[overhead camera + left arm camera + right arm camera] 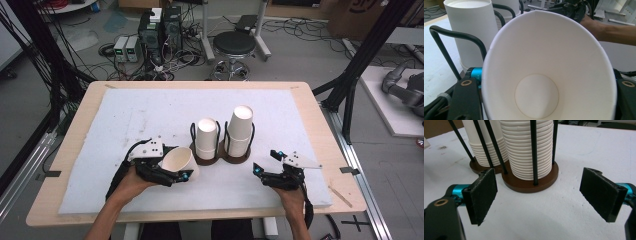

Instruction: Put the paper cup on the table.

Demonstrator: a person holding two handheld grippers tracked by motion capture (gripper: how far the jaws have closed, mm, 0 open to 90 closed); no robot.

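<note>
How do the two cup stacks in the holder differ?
The right stack stands taller than the left stack. In the right gripper view, the right stack is nearer and shows many more nested rims than the left stack. The left stack sits closer to the loose cup held in the left gripper. Both are white paper cups, upside down, on brown round bases with black wire guides.

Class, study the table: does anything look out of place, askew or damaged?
Only one thing: a single white paper cup lies tilted on its side in the left gripper, apart from the two upside-down cup stacks standing in the brown wire-framed holder. No spill or damage shows.
</note>
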